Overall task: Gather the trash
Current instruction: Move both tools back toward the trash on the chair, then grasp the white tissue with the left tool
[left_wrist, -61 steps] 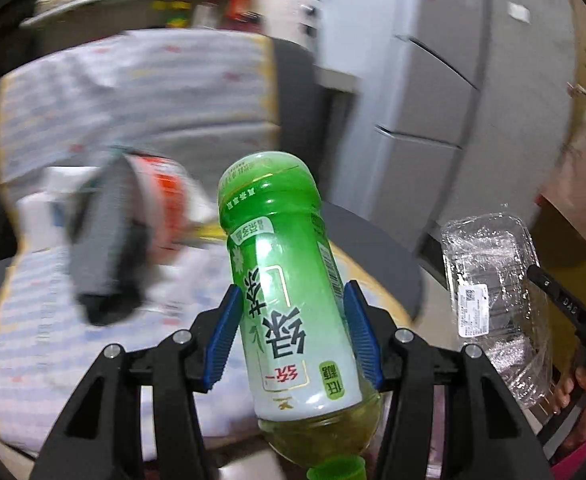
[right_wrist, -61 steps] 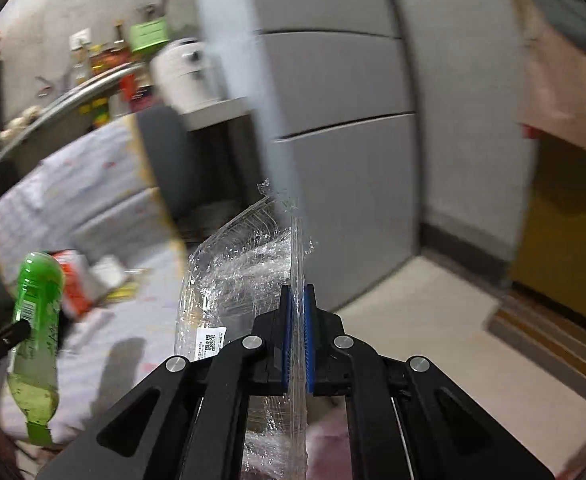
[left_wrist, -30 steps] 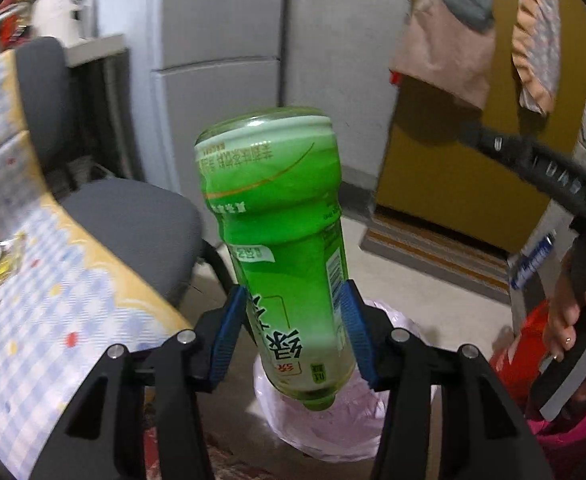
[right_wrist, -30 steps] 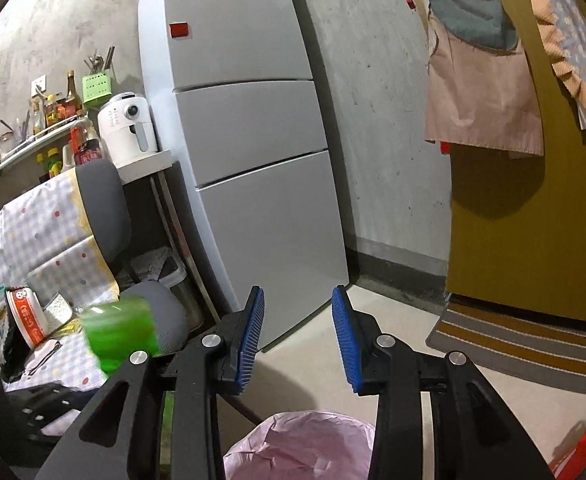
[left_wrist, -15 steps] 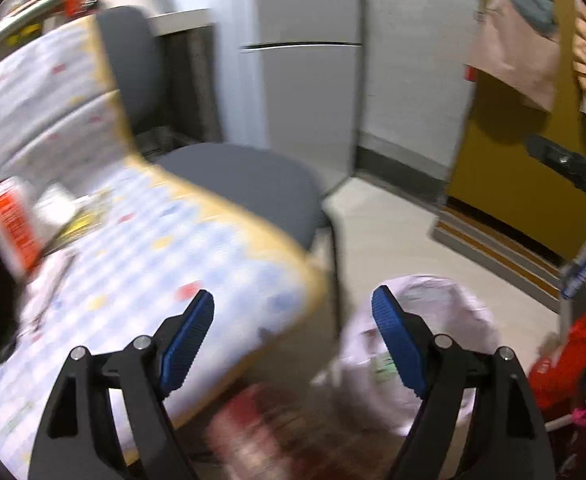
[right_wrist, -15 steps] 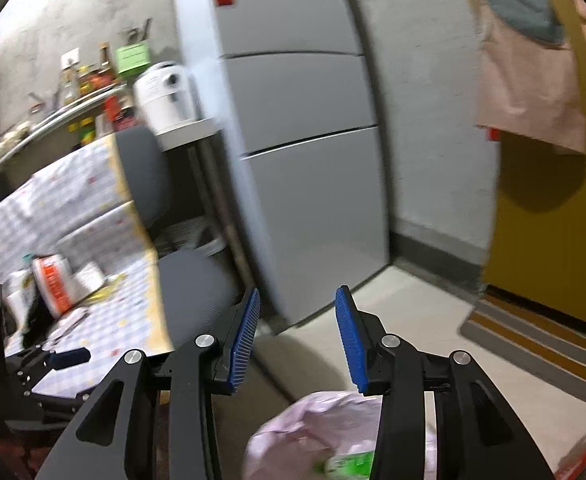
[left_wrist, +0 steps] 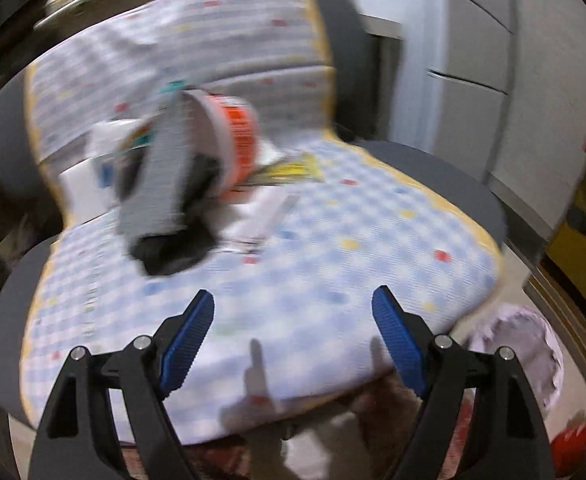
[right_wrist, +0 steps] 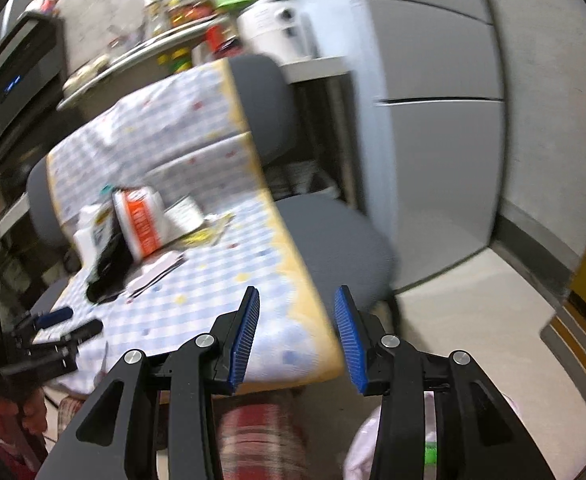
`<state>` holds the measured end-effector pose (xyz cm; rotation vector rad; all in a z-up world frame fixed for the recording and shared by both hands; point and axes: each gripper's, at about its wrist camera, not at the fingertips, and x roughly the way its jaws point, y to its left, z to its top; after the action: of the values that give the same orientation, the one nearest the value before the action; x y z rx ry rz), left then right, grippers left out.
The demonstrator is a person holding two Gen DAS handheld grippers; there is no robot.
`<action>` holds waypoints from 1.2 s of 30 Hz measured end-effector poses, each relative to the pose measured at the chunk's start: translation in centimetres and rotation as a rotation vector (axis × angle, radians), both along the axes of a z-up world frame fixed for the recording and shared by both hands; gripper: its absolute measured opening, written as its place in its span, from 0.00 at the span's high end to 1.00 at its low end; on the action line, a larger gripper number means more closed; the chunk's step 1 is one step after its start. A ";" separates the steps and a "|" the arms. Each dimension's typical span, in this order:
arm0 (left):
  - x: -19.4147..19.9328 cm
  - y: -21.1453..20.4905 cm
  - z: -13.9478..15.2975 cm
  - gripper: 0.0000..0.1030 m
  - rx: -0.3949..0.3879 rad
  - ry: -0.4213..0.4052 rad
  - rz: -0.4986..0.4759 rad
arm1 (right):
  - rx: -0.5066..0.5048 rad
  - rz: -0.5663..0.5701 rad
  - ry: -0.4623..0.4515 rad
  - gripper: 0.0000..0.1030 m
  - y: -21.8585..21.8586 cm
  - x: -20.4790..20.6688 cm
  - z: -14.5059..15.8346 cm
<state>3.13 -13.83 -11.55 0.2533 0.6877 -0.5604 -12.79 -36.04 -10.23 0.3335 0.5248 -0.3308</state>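
Both grippers are open and empty. My left gripper point(left_wrist: 293, 320) faces a chair seat covered with a checkered cloth point(left_wrist: 353, 264). Trash lies at the back of the seat: a red-and-white cup point(left_wrist: 233, 140) on its side, a dark grey sock-like item point(left_wrist: 165, 200), white paper and yellow wrappers point(left_wrist: 293, 168). My right gripper point(right_wrist: 297, 332) hovers over the seat's front right corner; the cup point(right_wrist: 141, 220) shows far left. The pink trash bag point(left_wrist: 521, 344) stands on the floor to the right, also low in the right wrist view point(right_wrist: 365, 452).
A grey fridge point(right_wrist: 433, 100) stands behind the chair on the right. A shelf with bottles and a white appliance point(right_wrist: 273, 28) is at the back. The left gripper point(right_wrist: 53, 340) shows in the right wrist view. Beige floor point(right_wrist: 473, 300) lies to the right.
The left gripper dropped the green bottle into the pink bag and the right let go of the clear plastic tray. Both have swung back left toward the chair seat.
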 end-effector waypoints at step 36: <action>31.1 7.3 3.3 0.53 -0.248 0.268 0.146 | -0.111 0.414 0.003 0.60 10.0 25.1 4.4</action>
<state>34.20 -6.51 -8.21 -0.1055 0.8793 -0.5385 12.31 -26.07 -5.86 0.1110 0.5620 0.0412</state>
